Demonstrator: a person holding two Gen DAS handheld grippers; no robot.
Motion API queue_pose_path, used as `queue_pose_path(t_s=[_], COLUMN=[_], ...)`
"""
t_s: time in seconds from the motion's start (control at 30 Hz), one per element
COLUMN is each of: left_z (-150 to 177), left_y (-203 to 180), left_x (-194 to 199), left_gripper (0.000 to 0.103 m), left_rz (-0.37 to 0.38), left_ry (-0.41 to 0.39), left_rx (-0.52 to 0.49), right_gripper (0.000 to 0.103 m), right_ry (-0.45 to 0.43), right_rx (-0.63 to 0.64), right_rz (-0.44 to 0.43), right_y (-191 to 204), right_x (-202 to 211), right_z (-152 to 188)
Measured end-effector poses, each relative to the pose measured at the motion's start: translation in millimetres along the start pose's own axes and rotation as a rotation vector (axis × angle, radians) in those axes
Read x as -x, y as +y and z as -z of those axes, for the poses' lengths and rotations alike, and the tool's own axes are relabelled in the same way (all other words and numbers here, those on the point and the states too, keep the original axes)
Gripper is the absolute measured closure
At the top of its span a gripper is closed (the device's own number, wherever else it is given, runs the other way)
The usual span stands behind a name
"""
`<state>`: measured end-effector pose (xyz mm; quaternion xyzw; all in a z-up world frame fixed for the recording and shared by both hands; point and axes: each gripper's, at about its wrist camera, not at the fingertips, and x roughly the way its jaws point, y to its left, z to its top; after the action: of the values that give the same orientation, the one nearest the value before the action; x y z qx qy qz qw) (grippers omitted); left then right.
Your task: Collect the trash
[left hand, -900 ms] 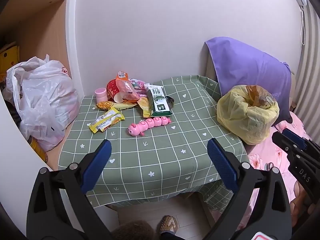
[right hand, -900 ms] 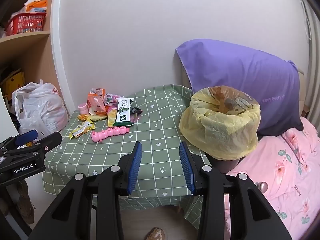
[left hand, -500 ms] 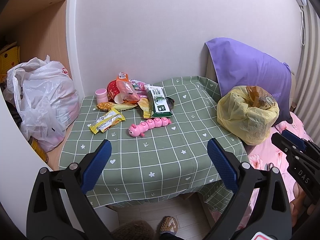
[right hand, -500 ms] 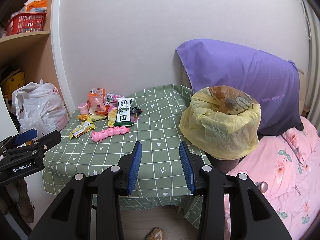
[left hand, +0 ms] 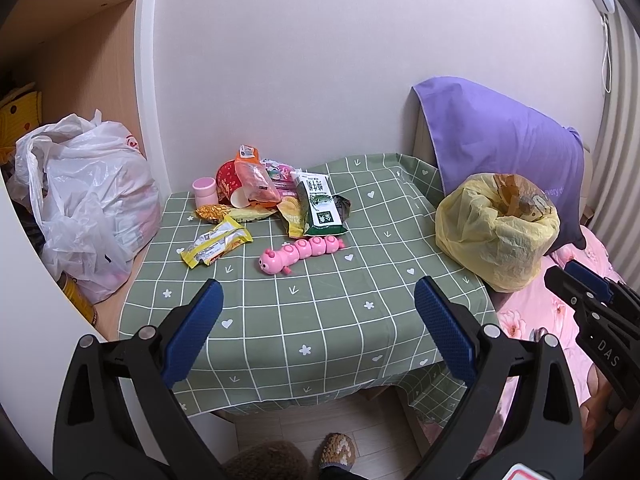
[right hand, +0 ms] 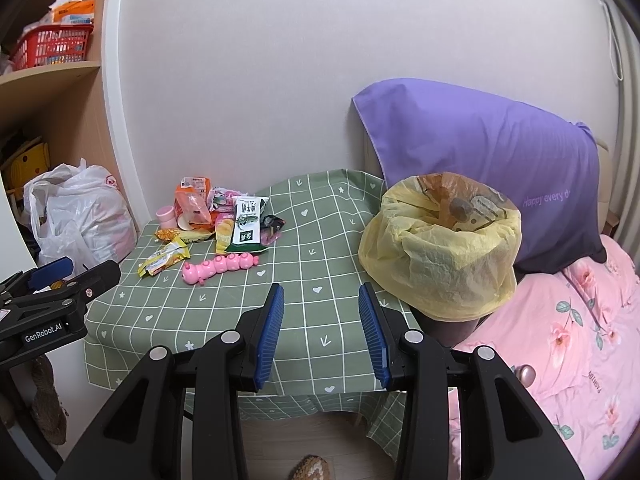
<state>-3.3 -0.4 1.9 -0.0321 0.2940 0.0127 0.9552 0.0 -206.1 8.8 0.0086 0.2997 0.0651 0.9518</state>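
Two hand-held tools hover over the near edge of a small table (left hand: pixel 320 320) covered in a green checked cloth. The left tool (left hand: pixel 318 320) has its blue pads spread wide with nothing between them; the right tool (right hand: pixel 320 328) is partly spread, also empty. The trash (left hand: pixel 276 196), a heap of snack wrappers and a paper cup, lies at the far left corner of the table against the wall. A pink caterpillar toy (left hand: pixel 300 252) lies just in front of the heap. A bin lined with a yellow bag (right hand: pixel 440 256) stands at the table's right edge, beside a bed with a purple pillow (right hand: pixel 480 160).
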Motion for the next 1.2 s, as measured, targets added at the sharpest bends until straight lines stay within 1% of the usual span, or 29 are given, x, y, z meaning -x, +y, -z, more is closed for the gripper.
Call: queue_pose_path(t_s=[0.2, 0.47, 0.67, 0.9, 0.93, 1.0, 1.13, 1.2], left_z=[0.2, -2.0, -3.2, -8.0, -7.9, -9.8, -16.3, -21.4], left_y=[0.0, 2.1, 3.1, 6.6, 9.1, 14.3, 28.7, 38.4], left_x=[0.3, -2.7, -3.4, -10.5, -11.1, -17.2, -30.8, -41.9], left_gripper=[0.011, 0.011, 0.011, 0.011, 0.011, 0.011, 0.011, 0.01], left_rz=[-0.001, -0.006, -0.007, -0.022, -0.017, -0.021, -0.028, -0.029], left_ry=[0.003, 0.026, 0.024, 0.043, 0.017, 0.006, -0.045, -0.041], left_rx=[0.001, -0.004, -0.005, -0.013, -0.002, 0.006, 0.008, 0.022], right_gripper=[0.066, 0.066, 0.066, 0.066, 0.066, 0.066, 0.066, 0.066], right_ry=[0.0, -0.002, -0.002, 0.0, 0.001, 0.001, 0.006, 0.009], right_rx=[-0.002, 0.002, 0.003, 0.003, 0.002, 0.002, 0.009, 0.014], right_rz=[0.0, 0.0, 0.0, 0.002, 0.002, 0.003, -0.008, -0.017], right_y=[-0.6, -1.2, -1.7, -4.3, -5.2, -6.3, -5.6, -4.2], right_x=[0.1, 0.7, 0.6, -2.9, -4.4, -9.3, -27.9, -41.4], right_z=[-0.5, -0.5, -1.1, -7.2, -8.8, -11.9, -22.3, -28.0])
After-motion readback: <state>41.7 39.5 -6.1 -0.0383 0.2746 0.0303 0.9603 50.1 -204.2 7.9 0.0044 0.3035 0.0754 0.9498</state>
